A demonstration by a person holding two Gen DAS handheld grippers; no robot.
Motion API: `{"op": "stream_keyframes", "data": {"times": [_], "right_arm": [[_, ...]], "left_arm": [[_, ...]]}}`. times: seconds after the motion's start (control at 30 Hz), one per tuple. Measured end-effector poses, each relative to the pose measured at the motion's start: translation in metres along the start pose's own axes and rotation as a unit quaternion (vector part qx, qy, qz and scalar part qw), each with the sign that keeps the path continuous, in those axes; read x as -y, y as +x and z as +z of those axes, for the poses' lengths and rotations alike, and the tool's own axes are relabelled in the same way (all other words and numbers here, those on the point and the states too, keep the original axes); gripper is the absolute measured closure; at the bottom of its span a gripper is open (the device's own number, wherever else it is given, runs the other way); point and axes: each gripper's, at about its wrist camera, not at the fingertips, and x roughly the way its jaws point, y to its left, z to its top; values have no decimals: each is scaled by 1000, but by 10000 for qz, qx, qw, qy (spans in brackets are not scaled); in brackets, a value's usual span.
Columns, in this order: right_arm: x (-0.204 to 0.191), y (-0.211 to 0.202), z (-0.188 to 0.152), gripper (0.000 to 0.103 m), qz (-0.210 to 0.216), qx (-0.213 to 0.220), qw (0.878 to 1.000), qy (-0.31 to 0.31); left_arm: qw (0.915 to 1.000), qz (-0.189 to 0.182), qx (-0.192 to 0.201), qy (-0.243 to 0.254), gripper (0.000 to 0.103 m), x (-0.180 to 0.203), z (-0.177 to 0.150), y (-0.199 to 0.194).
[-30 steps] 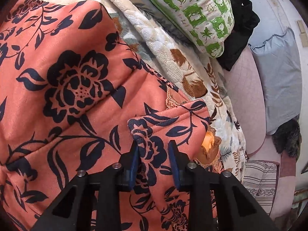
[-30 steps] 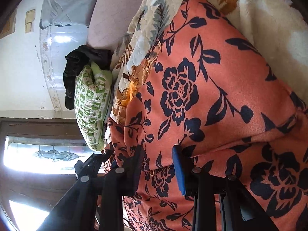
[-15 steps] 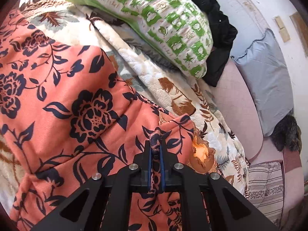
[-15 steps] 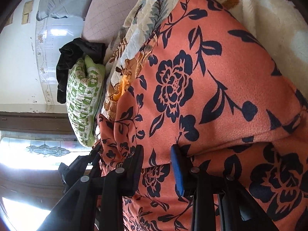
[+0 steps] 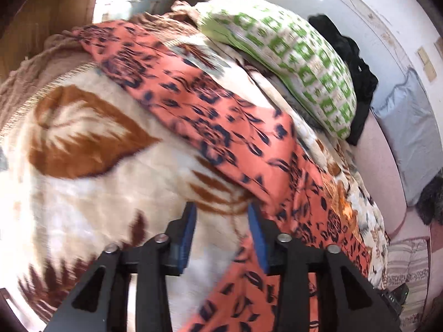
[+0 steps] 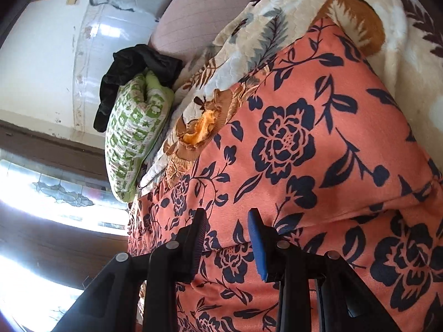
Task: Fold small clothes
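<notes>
Released half a second back from the left claw (image 5: 221, 215), now parted over the blanket (image 5: 83, 193). Orange floral garment (image 5: 221, 127) stretched in a long band slanting from far left to near right, brushing that claw's right finger. Right claw (image 6: 225, 221) parted, empty, low above same garment (image 6: 318, 166). Green pillow (image 5: 290, 55) beyond.

Garment (image 6: 318, 149): salmon-orange, navy roses, leaves, vines. Blanket (image 5: 91, 171): cream plush, big rust-brown leaves, grey fronds near edge. Pillow (image 5: 299, 63): white with green squares. Bundle behind pillow (image 5: 349, 55): black. Fingers (image 6: 256, 246): black, blue pads. Wall (image 6: 36, 63): off-white.
</notes>
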Motion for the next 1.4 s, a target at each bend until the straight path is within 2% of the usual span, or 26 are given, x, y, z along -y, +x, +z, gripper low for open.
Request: {"op": "stream_keyframes", "data": {"times": [0.07, 0.17, 0.27, 0.37, 0.43, 0.53, 0.63, 0.73, 0.77, 0.8, 0.83, 0.97, 1.0, 1.07, 1.23, 1.3, 1.4], "right_arm": [[10, 17, -4, 70, -284, -406, 9985, 226], [22, 18, -3, 70, -18, -385, 9975, 589], [21, 17, -3, 70, -52, -406, 9979, 506], [19, 17, -5, 70, -96, -362, 9986, 385], [16, 18, -6, 70, -122, -351, 9988, 325], [15, 22, -5, 70, -115, -330, 9989, 301], [13, 24, -3, 70, -138, -319, 9991, 240], [11, 26, -3, 70, -176, -310, 9993, 151], [10, 26, -3, 70, -177, -309, 9993, 144], [10, 26, -3, 70, -171, -308, 9993, 148], [10, 26, -3, 70, -165, -311, 9993, 149], [10, 27, -3, 70, -160, -335, 9992, 122], [10, 27, -2, 70, -159, -336, 9992, 121], [10, 27, -3, 70, -169, -334, 9992, 107], [9, 27, -2, 70, -187, -342, 9992, 93], [9, 26, -2, 70, -179, -351, 9992, 121], [9, 23, -1, 70, -135, -351, 9991, 202]], "left_arm": [[9989, 240, 248, -331, 44, -28, 21, -12], [9958, 287, 185, -848, 32, -61, 52, -6], [9867, 243, 74, -1604, 31, -89, 77, 12], [9803, 439, 200, -1914, 31, -109, 100, 25], [9754, 325, 487, -2126, 31, -119, 114, 26], [9723, 197, 648, -2238, 31, -125, 135, 33], [9729, 205, 625, -2216, 33, -127, 148, 46], [9735, 195, 821, -2127, 33, -123, 152, 52], [9739, 172, 898, -2075, 38, -121, 153, 52], [9740, 170, 968, -2041, 60, -118, 155, 54], [9746, 177, 996, -1997, 68, -115, 155, 55], [9826, 407, 1008, -1508, 72, -101, 153, 62], [9837, 443, 971, -1450, 82, -100, 153, 64], [9834, 486, 961, -1463, 91, -102, 151, 66], [9854, 703, 1165, -1028, 96, -82, 152, 54], [9872, 628, 1287, -698, 96, -60, 154, 42], [9911, 415, 1259, -117, 96, -15, 153, 23]]}}
